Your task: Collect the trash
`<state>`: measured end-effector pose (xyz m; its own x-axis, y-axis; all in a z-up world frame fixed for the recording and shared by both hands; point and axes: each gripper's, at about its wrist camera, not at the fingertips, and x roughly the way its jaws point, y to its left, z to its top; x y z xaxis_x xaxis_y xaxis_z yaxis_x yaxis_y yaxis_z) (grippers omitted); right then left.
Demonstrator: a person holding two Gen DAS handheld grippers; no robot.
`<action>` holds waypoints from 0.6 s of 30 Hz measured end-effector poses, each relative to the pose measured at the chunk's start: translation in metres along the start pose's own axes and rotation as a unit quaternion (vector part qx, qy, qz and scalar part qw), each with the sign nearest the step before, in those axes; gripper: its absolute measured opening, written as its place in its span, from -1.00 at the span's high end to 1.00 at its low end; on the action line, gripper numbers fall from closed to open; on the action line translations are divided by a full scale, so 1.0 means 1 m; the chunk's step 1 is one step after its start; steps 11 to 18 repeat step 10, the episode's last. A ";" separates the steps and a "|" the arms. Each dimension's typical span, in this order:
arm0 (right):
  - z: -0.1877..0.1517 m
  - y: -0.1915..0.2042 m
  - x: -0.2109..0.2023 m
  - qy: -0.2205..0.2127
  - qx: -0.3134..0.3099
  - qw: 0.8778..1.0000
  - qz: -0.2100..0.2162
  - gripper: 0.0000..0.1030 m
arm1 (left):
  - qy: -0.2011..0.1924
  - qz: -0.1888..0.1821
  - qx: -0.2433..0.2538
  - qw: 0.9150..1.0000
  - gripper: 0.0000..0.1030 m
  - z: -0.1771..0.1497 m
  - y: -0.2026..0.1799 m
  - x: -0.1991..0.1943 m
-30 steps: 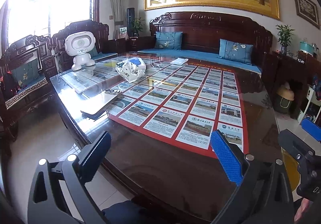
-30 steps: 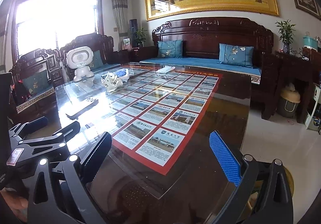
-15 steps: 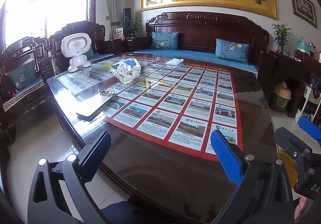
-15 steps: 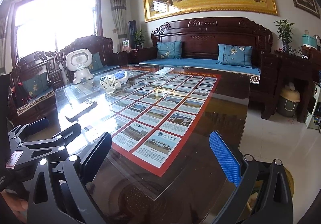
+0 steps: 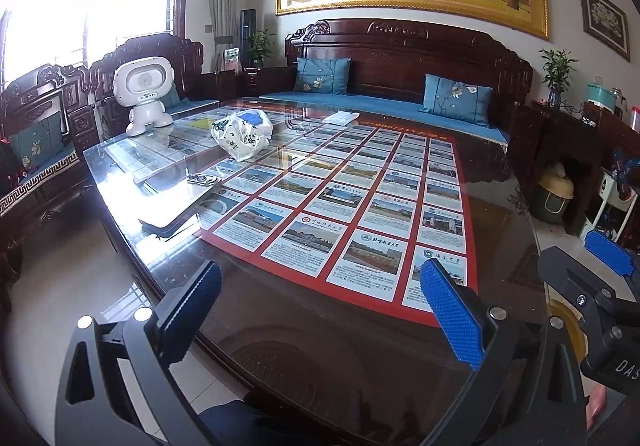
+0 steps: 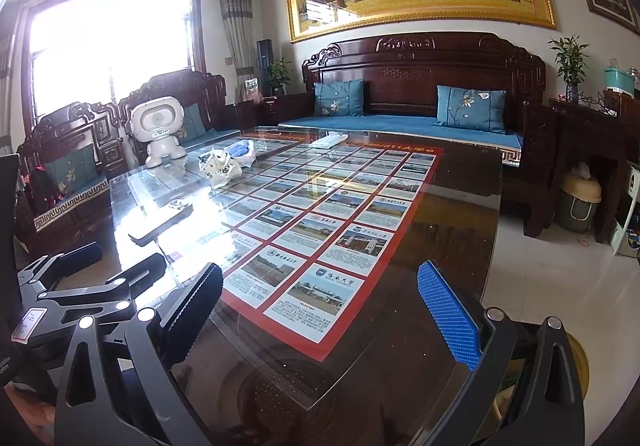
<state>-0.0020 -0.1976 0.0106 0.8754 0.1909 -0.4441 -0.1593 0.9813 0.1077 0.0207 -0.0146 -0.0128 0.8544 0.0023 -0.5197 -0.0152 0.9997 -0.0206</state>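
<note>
We hold the left gripper [image 5: 320, 310] and the right gripper [image 6: 318, 310] over the near edge of the table [image 5: 360, 358], both with jaws spread wide and nothing between them. Toward the far left corner, a crumpled plastic bag [image 5: 240, 136] lies on the glass, well apart from both grippers. A bin [image 5: 554, 198] stands on the floor past the right edge. The bag is not in the bin; whether other trash was collected cannot be judged.
</note>
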 end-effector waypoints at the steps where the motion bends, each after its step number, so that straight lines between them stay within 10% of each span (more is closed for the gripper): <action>1: 0.000 0.000 0.001 0.001 0.000 1.000 0.000 -0.84 | 0.001 0.000 0.000 1.000 -0.92 0.000 0.000 0.001; 18: -0.001 0.002 0.009 0.009 -0.001 1.000 0.000 -0.84 | 0.006 0.008 -0.003 1.000 -0.92 0.002 0.005 0.007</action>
